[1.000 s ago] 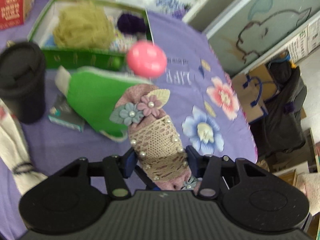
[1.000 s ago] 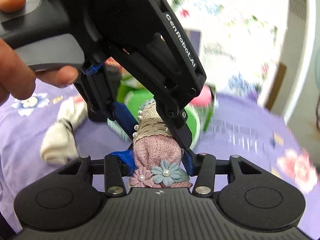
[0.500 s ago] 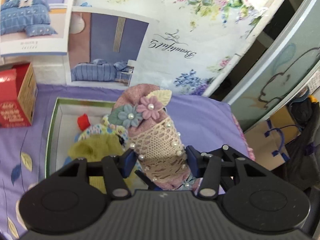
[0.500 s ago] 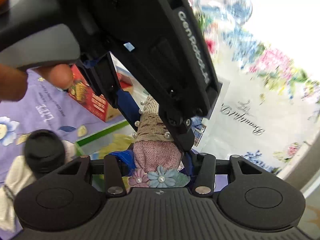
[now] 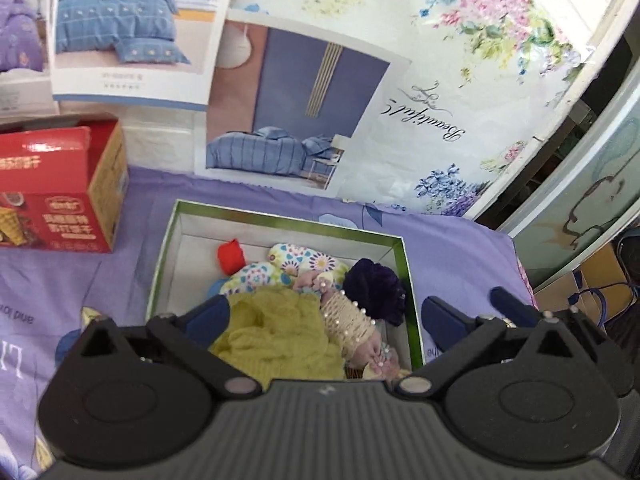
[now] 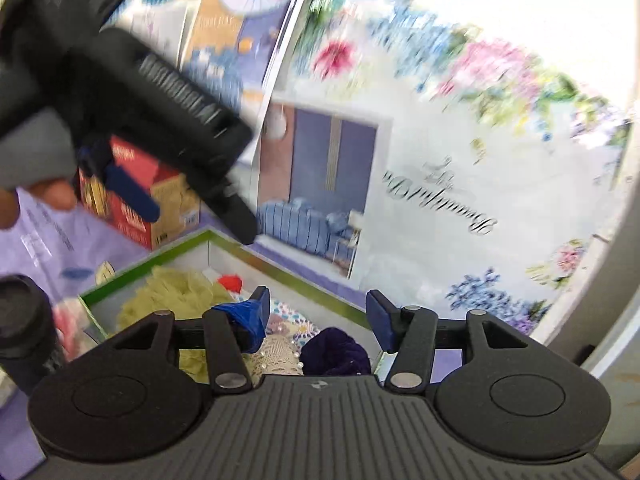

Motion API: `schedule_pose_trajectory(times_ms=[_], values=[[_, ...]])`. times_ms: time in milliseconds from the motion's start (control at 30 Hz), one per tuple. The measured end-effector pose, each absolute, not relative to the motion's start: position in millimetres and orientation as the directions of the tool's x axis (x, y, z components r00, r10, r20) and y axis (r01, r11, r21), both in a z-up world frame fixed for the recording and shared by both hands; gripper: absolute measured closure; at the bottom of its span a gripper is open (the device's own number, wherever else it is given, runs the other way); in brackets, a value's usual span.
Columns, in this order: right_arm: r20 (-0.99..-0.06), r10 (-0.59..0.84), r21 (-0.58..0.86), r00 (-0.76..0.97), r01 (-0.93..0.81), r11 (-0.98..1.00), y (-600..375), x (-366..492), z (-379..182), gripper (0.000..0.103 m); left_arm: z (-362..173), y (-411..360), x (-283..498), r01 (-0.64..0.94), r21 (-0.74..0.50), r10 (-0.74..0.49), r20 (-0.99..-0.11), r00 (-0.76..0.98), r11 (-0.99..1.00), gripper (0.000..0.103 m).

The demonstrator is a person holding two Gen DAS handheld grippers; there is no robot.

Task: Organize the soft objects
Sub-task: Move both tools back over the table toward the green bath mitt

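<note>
Pink lace piece: the pink knit item with cream lace band and pearls lies inside the green-rimmed box, low centre of the left wrist view, resting against the yellow-green knit; its flower-trimmed end points toward the patterned pillow. In the right wrist view only a strip of its lace shows, just above the tong body.
Neighbours in box: a dark purple knit touches it on the right; a flower-print pillow sits behind; a small red item lies toward the box's far left wall.
Left tongs: spread wide, blue pads apart on either side of the box contents, gripping nothing; the lace piece lies between them but free of both pads.
Right tongs: also open wide, holding nothing, hovering over the near edge of the box; blue tape wraps the left pad.
Left tongs from the right view: its blurred black body fills the upper left, a hand at the frame's left edge.
Tabletop: purple cloth under the box.
Surroundings: red carton at left; black cup at lower left of the right view; floral bedding posters behind.
</note>
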State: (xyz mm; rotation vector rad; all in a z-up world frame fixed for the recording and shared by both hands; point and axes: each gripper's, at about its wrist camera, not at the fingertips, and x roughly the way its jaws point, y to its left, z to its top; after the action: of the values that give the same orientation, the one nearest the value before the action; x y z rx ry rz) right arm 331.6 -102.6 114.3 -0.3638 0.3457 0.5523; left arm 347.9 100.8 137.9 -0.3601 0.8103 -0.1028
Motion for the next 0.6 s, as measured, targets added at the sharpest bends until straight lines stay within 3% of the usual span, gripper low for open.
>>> schedule_pose_trajectory(times_ms=[300, 600], values=[[-0.34, 0.476, -0.168, 0.811, -0.551, 0.818, -133, 238, 128, 0.063, 140, 100, 255, 0.001, -0.317, -0.223, -0.664, 0.714, 0.948, 0.002], [-0.415, 0.448, -0.129, 0.792, -0.538, 0.833, -132, 176, 78, 0.061, 86, 84, 176, 0.038, -0.268, -0.226, -0.716, 0.661, 0.963, 0.002]])
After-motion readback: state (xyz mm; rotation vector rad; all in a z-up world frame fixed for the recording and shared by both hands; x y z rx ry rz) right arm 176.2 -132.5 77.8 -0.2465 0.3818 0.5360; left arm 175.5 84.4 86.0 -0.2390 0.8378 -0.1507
